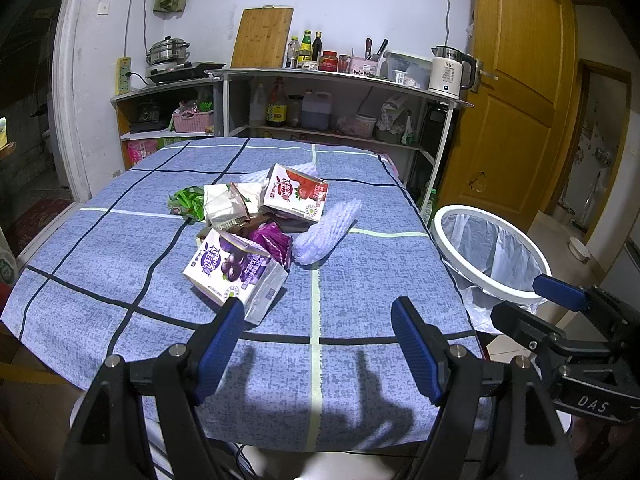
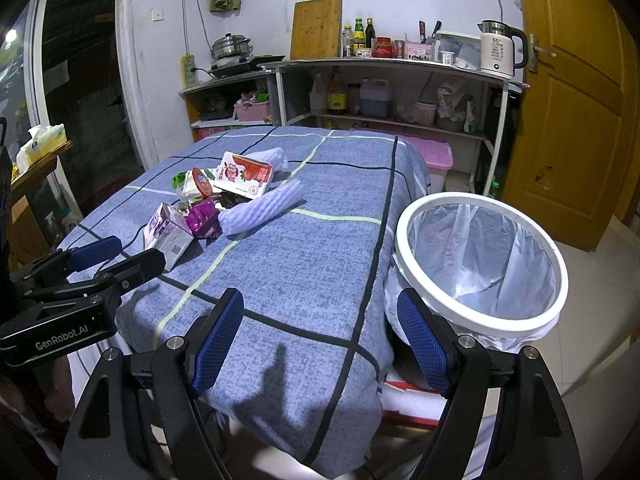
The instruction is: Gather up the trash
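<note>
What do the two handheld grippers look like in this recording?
Both are alike: a black frame with silver screws and two fingers faced with textured blue pads. The left gripper carries white "GenRobot.AI" lettering on its side, seen from the right wrist. The right gripper shows "DAS" lettering, seen from the left wrist.

I see a matt woven tablecloth point(image 1: 360, 264); glossy printed cardboard cartons point(image 1: 234, 268); a ribbed foam sleeve point(image 1: 328, 228); a smooth white plastic bin point(image 2: 404, 248) rim with thin translucent liner; textured blue pads point(image 1: 414, 350) on matt black fingers.
</note>
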A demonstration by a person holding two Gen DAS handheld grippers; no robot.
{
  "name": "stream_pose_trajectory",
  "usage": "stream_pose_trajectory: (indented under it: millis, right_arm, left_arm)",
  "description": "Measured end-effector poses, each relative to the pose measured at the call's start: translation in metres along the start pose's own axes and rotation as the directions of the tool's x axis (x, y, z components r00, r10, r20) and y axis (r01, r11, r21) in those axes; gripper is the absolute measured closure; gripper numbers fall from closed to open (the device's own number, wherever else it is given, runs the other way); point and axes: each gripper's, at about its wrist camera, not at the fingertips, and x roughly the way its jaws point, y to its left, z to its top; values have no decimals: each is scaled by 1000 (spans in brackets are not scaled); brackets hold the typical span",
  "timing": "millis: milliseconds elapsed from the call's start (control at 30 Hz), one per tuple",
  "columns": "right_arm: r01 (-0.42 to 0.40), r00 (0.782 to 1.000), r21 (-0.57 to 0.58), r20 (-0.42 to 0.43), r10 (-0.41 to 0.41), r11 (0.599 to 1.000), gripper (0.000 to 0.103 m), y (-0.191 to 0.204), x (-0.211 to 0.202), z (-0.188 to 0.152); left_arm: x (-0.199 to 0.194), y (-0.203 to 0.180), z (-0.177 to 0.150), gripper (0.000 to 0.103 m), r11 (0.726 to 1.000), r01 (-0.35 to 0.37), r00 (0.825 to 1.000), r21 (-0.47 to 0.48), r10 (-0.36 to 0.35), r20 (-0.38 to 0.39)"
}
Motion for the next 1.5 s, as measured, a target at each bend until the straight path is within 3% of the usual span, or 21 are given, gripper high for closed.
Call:
stream_pose_trajectory:
  millis: [1500]
  right_arm:
    - [-2,1000,1,-8,2,1000,24,2,2,0]
  left_arm:
    - [0,0,0,26,1000,0,1000,-3,0,-1]
